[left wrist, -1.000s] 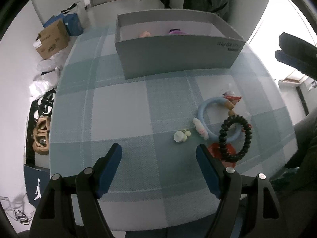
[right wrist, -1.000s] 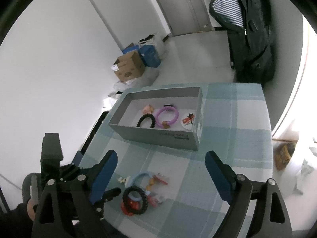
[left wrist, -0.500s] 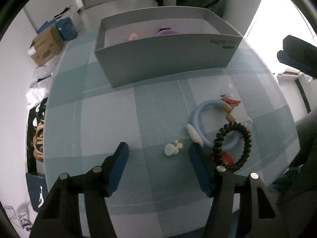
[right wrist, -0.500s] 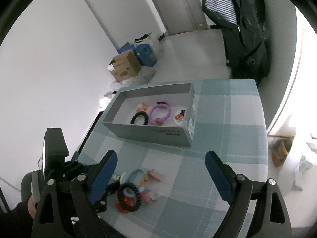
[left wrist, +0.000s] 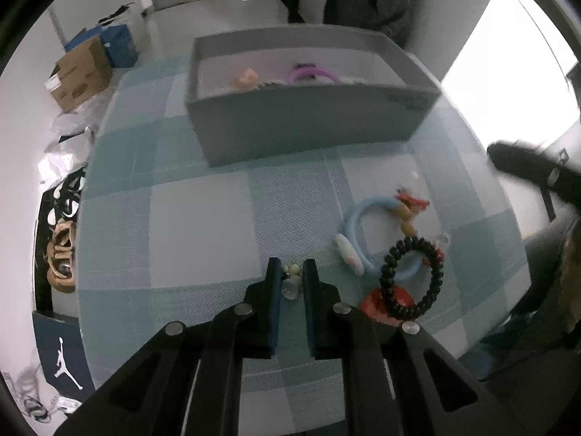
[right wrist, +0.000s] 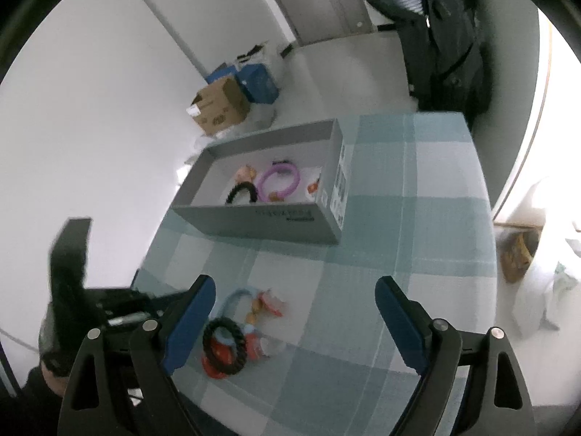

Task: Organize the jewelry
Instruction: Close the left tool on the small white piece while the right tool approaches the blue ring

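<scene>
Two fingers of the left gripper (left wrist: 291,272) pinch a small cream charm (left wrist: 291,280) on the checked tablecloth (left wrist: 203,218), left of the black beaded bracelet (left wrist: 412,279); the right gripper (right wrist: 294,323) hangs spread wide, nearer than the grey box (right wrist: 261,218).

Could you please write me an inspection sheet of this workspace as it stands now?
Surface: checked tablecloth, teal and white.
Job's things: grey box holding a purple ring, black band and small pieces; loose pile beside it: blue ring, black beaded bracelet, red piece; white charm.
Clutter: nothing seen on the table.
Grippers: left gripper shut on white charm; right gripper open, above the table.
Cables: nothing seen.
Surroundings: cardboard box, shoes, dark coat.
</scene>
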